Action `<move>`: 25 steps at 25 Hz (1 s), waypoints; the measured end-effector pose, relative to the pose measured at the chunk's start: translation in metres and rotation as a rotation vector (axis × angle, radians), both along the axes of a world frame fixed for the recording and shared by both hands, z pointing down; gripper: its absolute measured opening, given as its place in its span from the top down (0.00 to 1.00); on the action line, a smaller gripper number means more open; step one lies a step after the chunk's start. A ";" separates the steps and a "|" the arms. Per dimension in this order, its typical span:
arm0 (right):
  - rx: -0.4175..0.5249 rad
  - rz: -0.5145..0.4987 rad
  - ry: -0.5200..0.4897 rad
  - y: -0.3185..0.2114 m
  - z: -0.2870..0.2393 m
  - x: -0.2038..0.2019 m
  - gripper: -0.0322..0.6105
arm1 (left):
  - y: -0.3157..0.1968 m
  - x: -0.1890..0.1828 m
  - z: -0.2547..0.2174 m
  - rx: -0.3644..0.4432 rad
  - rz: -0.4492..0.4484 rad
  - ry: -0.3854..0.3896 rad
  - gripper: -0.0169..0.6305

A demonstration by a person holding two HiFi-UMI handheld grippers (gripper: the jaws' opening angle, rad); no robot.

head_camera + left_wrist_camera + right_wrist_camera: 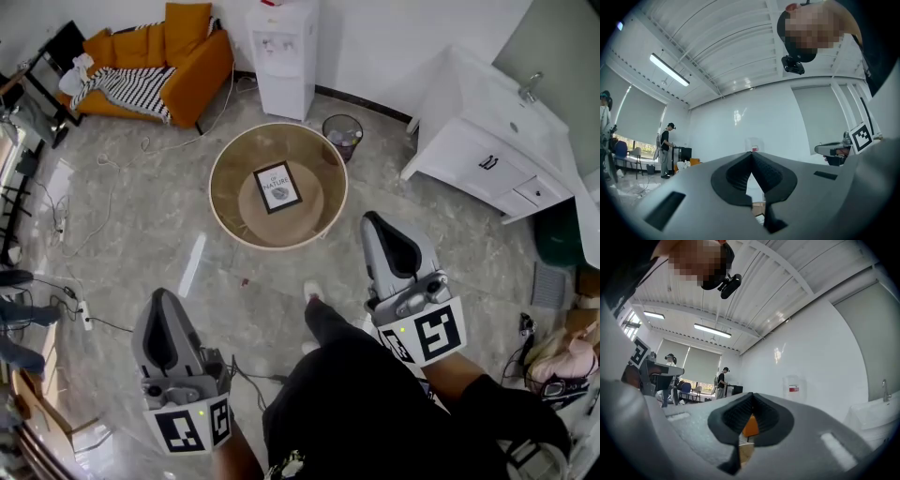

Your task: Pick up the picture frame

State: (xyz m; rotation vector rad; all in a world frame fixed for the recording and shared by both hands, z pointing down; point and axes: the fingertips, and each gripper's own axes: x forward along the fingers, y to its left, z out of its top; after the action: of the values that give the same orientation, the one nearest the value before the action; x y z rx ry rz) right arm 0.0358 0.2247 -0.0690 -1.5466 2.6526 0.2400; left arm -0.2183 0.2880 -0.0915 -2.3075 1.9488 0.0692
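Head view, L to R: a power strip (83, 314) w/ its cables lies on the floor (169, 216) at far left. The left gripper (165, 298) sits low in the pic, jaws closed, nothing in them. Left gripper view agrees: pads (738, 176) pressed together at the tips.

The picture frame (277, 187) lies flat, face up, about mid of the round table (225, 211). It's ahead of both grippers and well apart from them. Can't tell if it rests on a clear top or on the wooden disc below.

The right gripper (377, 220) is nearer the table but short of it, jaws closed on nothing. Right gripper view shows the same; only the orange sofa (751, 426) shows thru the slit under the tips.

Risks, as I judge them:
- Approach: if the path drifts left, the shoe (312, 292) stepping fwd could snag the power strip or cables.
- Both jaws are closed. If they aren't opened before reaching in, the tips will just shove the frame across the smooth surface.
- Frame flat = no edge standing up to pinch. A shallow bite on the border could slip, the frame drops, and the front may crack.
- The table rim looks raised and may block a low, level reach. The gripper prob. has to tip down over it.
- A one-sided grip would let the frame swing once lifted. The 2nd gripper is likely needed on the opposite edge.
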 end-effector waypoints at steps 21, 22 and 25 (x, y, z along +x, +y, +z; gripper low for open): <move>0.037 -0.069 0.009 -0.146 -0.014 0.009 0.95 | -0.142 0.025 -0.003 0.007 -0.004 -0.010 0.95; 0.037 -0.076 0.013 -0.150 -0.013 0.008 0.95 | -0.146 0.024 -0.001 0.001 -0.006 -0.006 0.95; 0.031 -0.083 0.018 -0.159 -0.010 0.006 0.95 | -0.153 0.023 0.005 -0.017 -0.013 -0.007 0.95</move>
State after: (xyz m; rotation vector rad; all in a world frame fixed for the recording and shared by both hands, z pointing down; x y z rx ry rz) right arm 0.0422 0.0661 -0.0792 -1.4289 2.7052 0.2904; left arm -0.1954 0.1354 -0.0867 -2.3023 1.9684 0.0440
